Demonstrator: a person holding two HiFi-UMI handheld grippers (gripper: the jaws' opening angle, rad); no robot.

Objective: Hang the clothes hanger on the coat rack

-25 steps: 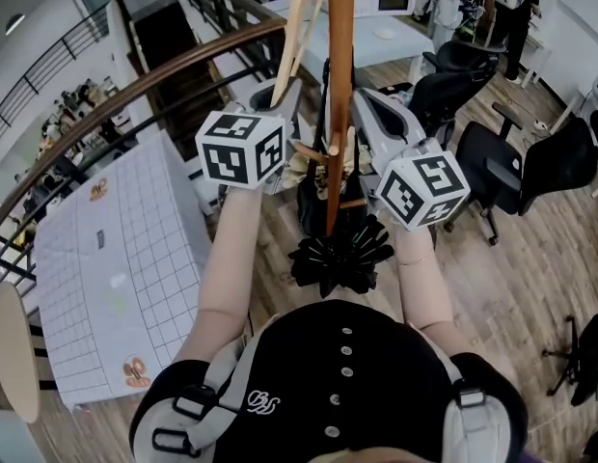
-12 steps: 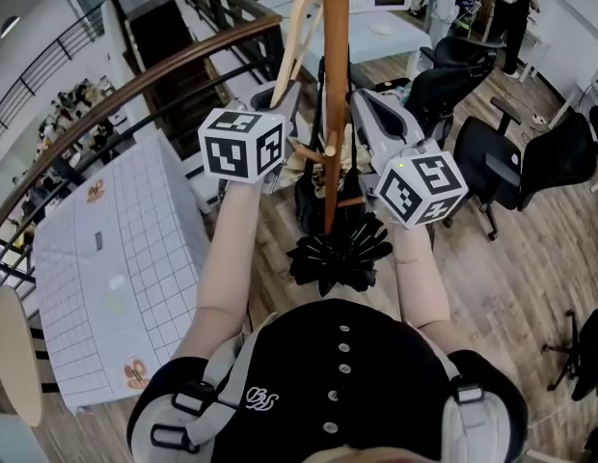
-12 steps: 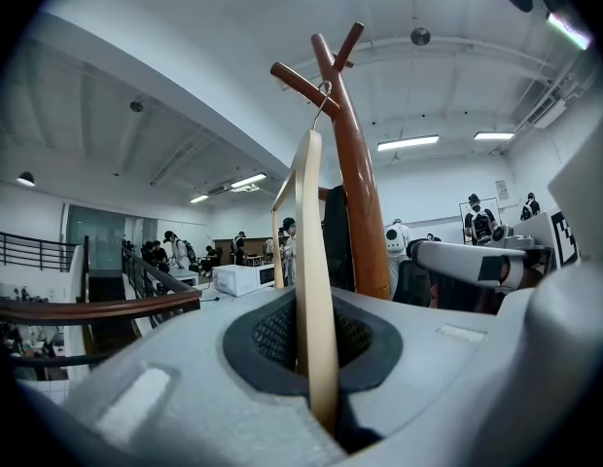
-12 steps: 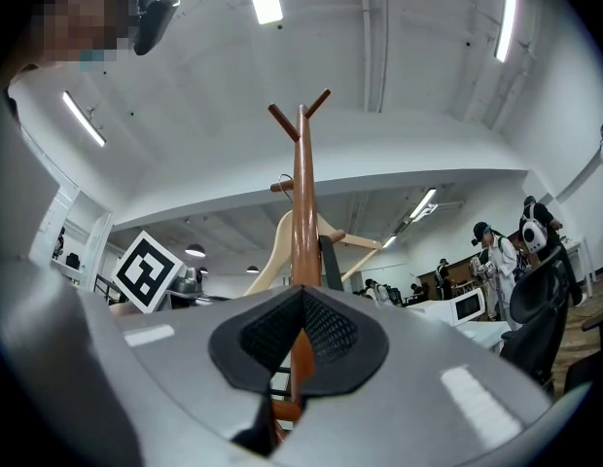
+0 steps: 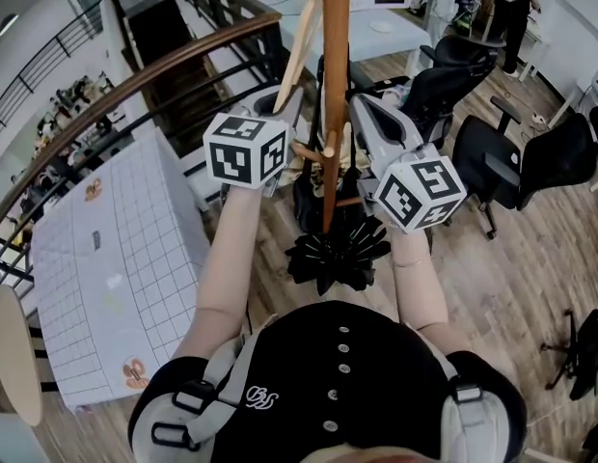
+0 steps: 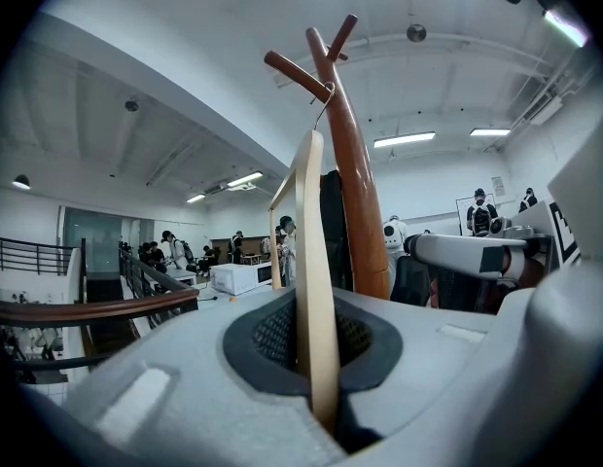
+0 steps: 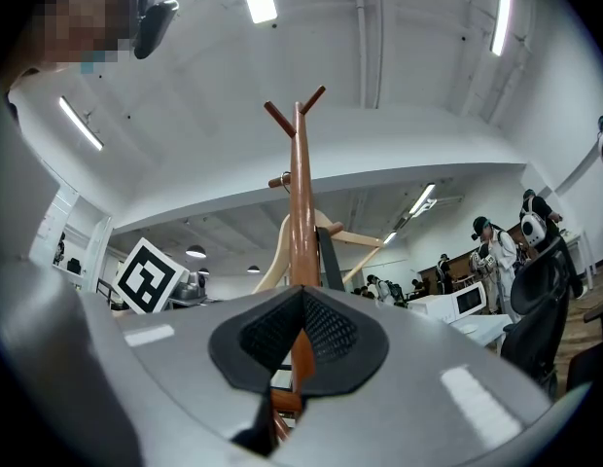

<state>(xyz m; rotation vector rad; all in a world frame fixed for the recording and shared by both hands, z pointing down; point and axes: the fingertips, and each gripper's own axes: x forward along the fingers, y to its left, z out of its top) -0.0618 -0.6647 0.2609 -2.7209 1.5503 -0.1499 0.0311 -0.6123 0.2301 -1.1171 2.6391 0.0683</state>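
- The left tool (image 6: 316, 358) is clamped on the pale bar of the clothes hanger (image 6: 309, 232), centre frame in its own view. The wire hook (image 6: 327, 103) reaches the upper peg (image 6: 292, 68) of the coat rack (image 6: 356, 193); whether it is seated there is too small to tell.
- The right tool (image 7: 296, 348) is closed on the rack's brown pole (image 7: 301, 193), seemingly steadying it.
- Risk: releasing before the hook bears on the peg would drop the hanger, and a sideways tug could tip the rack.
- Room, in the head view: the railing (image 5: 135, 85) and gridded worktop (image 5: 116, 249) crowd the left, and office chairs (image 5: 492, 157) crowd the right. The free space is upward.
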